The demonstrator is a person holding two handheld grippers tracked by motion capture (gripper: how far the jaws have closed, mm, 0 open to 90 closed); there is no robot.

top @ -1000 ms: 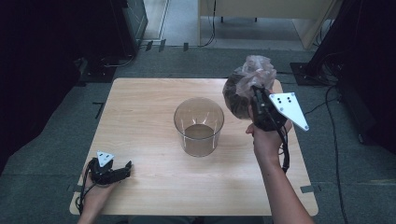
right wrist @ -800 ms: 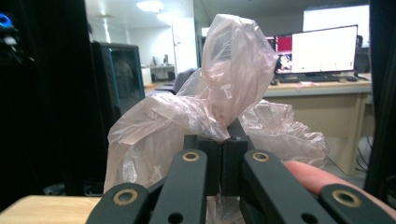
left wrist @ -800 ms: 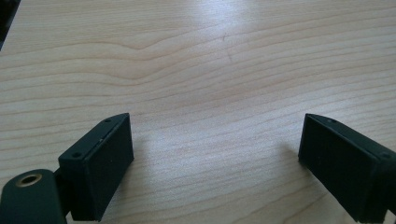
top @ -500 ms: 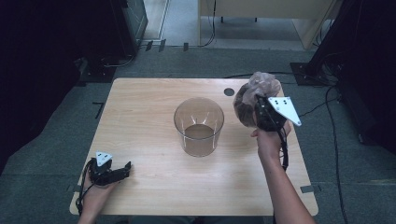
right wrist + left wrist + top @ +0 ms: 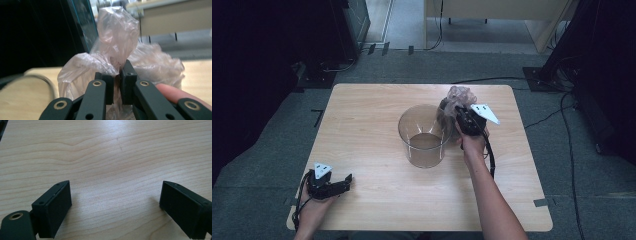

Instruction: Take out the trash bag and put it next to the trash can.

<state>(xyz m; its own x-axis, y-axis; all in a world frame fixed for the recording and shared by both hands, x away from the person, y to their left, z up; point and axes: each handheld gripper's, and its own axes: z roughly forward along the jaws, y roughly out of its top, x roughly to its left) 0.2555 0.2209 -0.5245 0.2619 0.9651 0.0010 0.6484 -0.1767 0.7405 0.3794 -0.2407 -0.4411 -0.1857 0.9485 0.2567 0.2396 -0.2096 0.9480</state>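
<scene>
In the high view, a pale wooden tabletop point(image 5: 362, 130) was seen from above, with a clear glass container point(image 5: 424, 135) standing near its middle, brownish at the bottom. The right gripper point(image 5: 460, 116), held in the person's right hand, had been brought down and inward over the last second, so that the pinkish plastic bag point(image 5: 458, 99) it carried now hung just beside the container's right rim, no longer high above the far right of the tabletop; the bag was judged ready to be set down or dropped in. The left gripper point(image 5: 343, 181) rested at the near left corner, unmoved. In the left gripper view, its fingers point(image 5: 53, 210) stood wide apart over bare wood, holding nothing. In the right gripper view, the fingers point(image 5: 108, 87) were pinched almost together on the bag's point(image 5: 117, 37) gathered neck, having just eased open very slightly.
</scene>
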